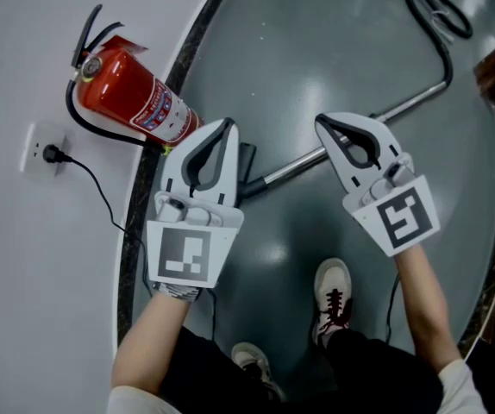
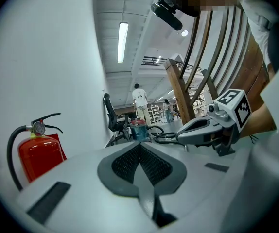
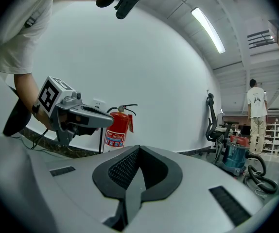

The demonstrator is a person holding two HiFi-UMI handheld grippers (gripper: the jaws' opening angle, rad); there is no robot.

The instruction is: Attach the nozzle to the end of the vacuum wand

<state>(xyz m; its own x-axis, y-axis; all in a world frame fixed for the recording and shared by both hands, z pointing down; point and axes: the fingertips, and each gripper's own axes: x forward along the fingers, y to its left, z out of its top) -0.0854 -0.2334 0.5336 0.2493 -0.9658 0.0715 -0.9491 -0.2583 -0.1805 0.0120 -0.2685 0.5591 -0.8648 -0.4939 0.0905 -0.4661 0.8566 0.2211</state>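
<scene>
A metal vacuum wand (image 1: 413, 101) lies slanted on the grey floor, and its far end joins a black hose (image 1: 437, 24). At its near end sits a black part (image 1: 247, 157), perhaps the nozzle, half hidden behind my left gripper. My left gripper (image 1: 228, 124) hovers above that end, shut and empty. The right gripper (image 1: 320, 121) hangs over the wand's middle, also shut with nothing in it. In the left gripper view the left gripper (image 2: 139, 145) shows its pads pressed together. The right gripper (image 3: 138, 149) looks the same in its own view. Both point level.
A red fire extinguisher (image 1: 135, 100) stands against the curved white wall, beside a socket with a plugged cable (image 1: 51, 153). A blue vacuum body (image 3: 235, 157) and an office chair (image 3: 212, 121) stand further off. A person (image 3: 256, 111) stands in the distance. My shoes (image 1: 332, 296) are on the floor below the grippers.
</scene>
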